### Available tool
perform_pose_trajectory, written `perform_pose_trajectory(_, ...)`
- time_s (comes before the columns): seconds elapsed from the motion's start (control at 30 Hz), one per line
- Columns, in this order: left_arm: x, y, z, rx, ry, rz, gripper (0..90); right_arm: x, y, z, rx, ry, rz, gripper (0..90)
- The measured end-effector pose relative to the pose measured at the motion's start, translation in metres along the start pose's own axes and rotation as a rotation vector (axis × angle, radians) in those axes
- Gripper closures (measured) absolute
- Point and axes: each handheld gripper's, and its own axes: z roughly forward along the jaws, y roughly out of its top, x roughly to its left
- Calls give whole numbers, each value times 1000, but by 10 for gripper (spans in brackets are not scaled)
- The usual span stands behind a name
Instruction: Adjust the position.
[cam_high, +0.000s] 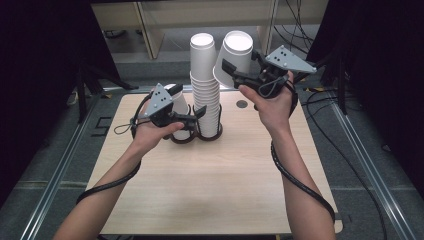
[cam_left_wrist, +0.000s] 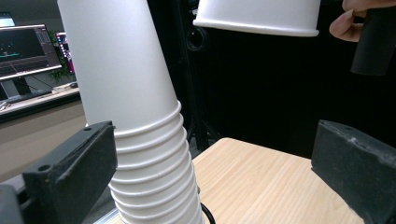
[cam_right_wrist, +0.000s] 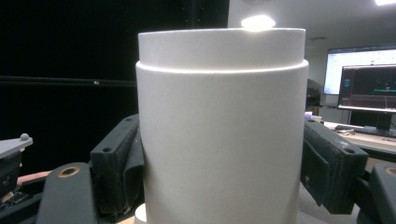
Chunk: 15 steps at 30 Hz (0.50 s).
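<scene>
Right gripper view: white cup (cam_right_wrist: 222, 135) clamped between both jaws, upside down.

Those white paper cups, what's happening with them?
A person is working with a gripper in each hand. The right gripper is shut on one white paper cup, holding it tilted in the air beside the top of the tall stack of cups. That stack stands in a dark holder on the wooden table. The left gripper sits low by the stack with its jaws open around it, one pad close against its side. A shorter stack stands next to it.
</scene>
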Motion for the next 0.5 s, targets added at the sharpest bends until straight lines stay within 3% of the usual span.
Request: perform_pose_trajectory(0.5,-9,-8,-5,11,-27,-3,0,7,-15,-7,39,12,11,239)
